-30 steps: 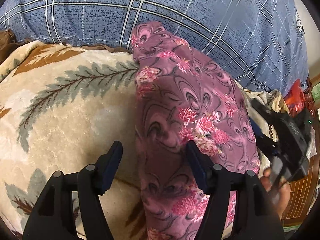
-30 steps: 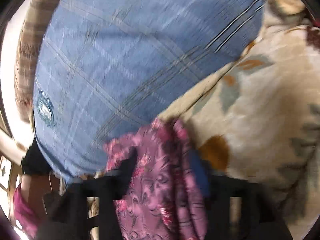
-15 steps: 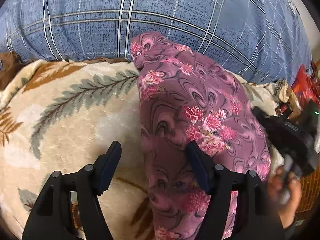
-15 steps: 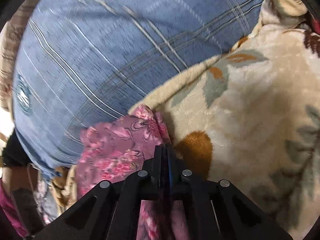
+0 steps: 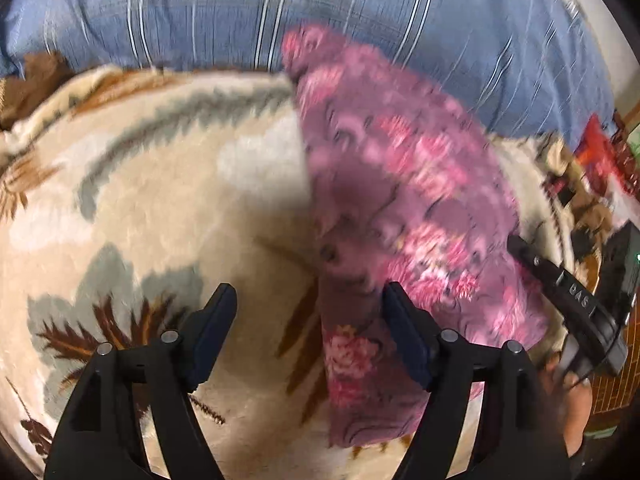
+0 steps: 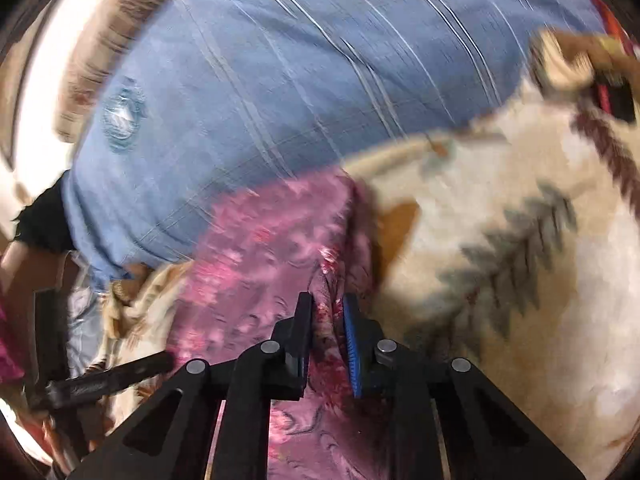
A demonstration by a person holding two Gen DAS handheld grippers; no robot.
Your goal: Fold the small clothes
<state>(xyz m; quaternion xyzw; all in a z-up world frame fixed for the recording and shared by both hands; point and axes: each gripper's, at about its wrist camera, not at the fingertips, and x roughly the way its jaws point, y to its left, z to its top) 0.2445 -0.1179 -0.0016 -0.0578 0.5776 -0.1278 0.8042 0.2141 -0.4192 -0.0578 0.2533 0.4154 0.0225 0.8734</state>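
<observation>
A purple garment with pink flowers (image 5: pixel 400 200) lies on a cream blanket with leaf patterns (image 5: pixel 160 208). My left gripper (image 5: pixel 308 336) is open and empty, its right finger over the garment's near left edge. My right gripper (image 6: pixel 328 320) is closed to a narrow gap on a fold of the same garment (image 6: pixel 272 248). It also shows at the right edge of the left wrist view (image 5: pixel 568 296), at the garment's right side. Both views are blurred by motion.
A large blue plaid pillow (image 5: pixel 360 12) lies along the far side of the blanket, also in the right wrist view (image 6: pixel 300 80). Red and dark clutter (image 5: pixel 600 160) sits at the far right. A brick-patterned floor (image 5: pixel 616 380) shows at the right.
The right gripper's jaws, fully shut half a second ago, now stand slightly apart with cloth between them. Both grippers have shifted; the garment's near end has moved left across the blanket.
</observation>
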